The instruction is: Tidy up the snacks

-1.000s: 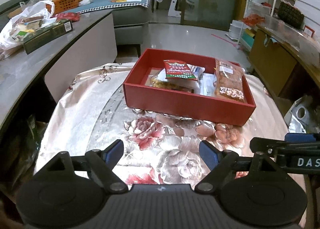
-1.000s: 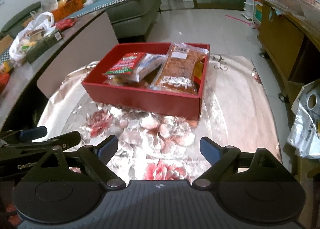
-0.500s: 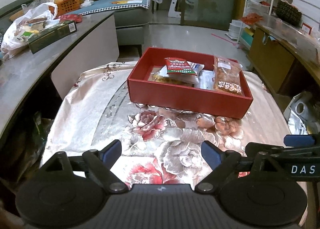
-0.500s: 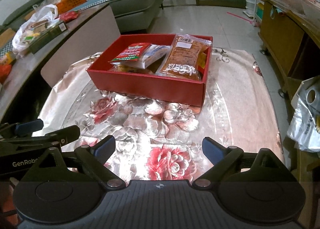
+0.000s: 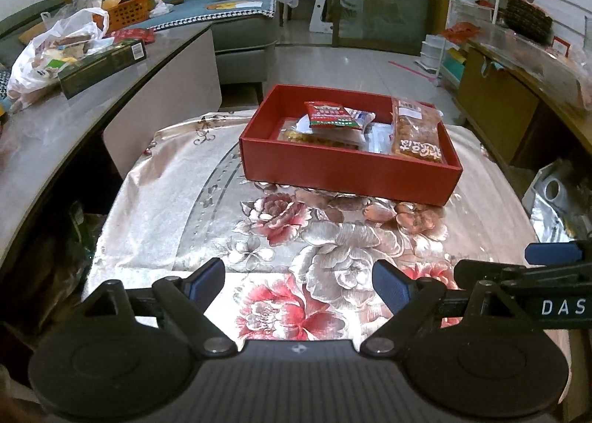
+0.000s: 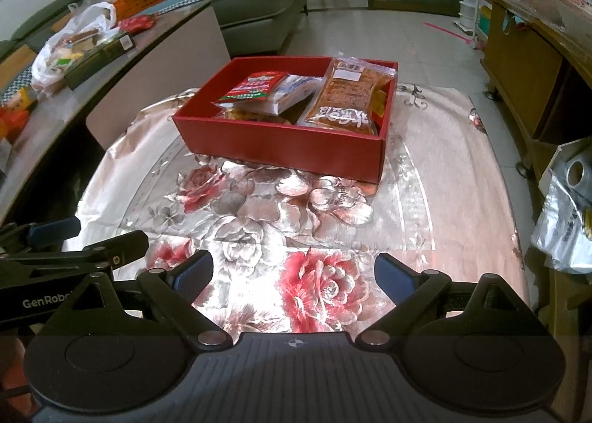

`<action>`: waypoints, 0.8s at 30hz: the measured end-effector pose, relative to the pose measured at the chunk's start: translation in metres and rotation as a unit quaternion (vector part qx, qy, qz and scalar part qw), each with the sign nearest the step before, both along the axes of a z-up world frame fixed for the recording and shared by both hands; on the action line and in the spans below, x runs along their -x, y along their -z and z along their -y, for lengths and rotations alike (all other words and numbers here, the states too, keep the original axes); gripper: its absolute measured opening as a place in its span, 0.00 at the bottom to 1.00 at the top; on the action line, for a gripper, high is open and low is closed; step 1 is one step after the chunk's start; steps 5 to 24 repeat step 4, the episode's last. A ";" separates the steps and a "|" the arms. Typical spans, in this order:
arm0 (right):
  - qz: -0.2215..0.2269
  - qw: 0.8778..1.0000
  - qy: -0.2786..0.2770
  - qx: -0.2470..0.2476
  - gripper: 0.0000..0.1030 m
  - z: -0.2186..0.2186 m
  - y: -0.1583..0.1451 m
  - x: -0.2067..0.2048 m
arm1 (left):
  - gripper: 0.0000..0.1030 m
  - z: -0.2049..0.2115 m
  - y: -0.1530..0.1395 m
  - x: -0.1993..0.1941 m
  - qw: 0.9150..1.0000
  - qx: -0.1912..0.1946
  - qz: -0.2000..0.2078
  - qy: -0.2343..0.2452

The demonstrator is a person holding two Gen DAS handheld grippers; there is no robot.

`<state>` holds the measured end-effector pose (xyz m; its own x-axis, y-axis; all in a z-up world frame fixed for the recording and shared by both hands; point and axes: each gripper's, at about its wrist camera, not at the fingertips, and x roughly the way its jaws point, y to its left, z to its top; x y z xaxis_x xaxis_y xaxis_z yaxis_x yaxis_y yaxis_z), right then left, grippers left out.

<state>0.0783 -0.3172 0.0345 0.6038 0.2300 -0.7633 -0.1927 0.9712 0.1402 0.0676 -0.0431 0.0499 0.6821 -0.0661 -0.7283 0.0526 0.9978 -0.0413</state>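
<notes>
Two spread, empty grippers, left [image 5: 298,284] and right [image 6: 294,275], well short of snack-filled red box [image 5: 344,167].

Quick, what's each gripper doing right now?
Left gripper: open, holding nothing.
Right gripper: open, holding nothing.

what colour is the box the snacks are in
Red, inside and out. The box shows best in the right wrist view.
</notes>
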 end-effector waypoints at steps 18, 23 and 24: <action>0.002 1.000 0.000 -0.004 0.95 0.001 -0.001 0.002 | 0.79 0.002 0.000 0.005 1.000 -0.006 0.002 0.004; 0.002 1.000 0.000 -0.004 0.95 0.001 -0.001 0.002 | 0.79 0.002 0.000 0.005 1.000 -0.006 0.002 0.004; 0.002 1.000 0.000 -0.004 0.95 0.001 -0.001 0.002 | 0.79 0.002 0.000 0.005 1.000 -0.006 0.002 0.004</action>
